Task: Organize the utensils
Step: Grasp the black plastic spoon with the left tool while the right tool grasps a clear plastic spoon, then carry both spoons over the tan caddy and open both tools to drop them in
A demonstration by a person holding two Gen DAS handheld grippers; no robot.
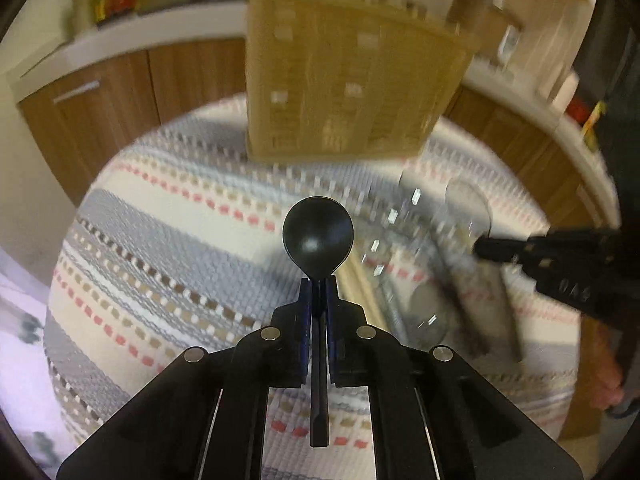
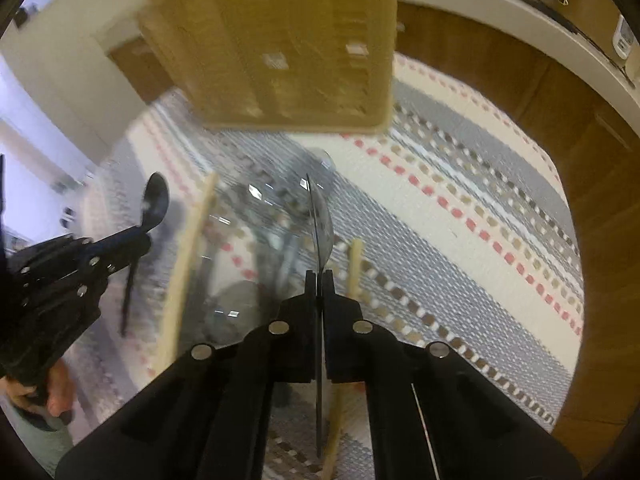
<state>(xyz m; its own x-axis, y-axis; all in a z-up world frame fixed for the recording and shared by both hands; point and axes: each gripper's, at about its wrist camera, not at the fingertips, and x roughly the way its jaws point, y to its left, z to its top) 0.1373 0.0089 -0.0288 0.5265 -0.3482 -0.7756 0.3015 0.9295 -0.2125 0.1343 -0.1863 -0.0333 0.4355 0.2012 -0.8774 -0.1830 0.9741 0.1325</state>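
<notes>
No text, label, brand or number can be read in either view. The right gripper (image 1: 486,246), seen from the left wrist, bears pale marks on its black body, but blur leaves them unreadable. A package (image 1: 116,0) on the counter (image 1: 160,36) shows red and yellow printing, too smeared to make out. A small white device (image 2: 624,38) on the counter in the right wrist view has a dark panel on its face, too small to read.
</notes>
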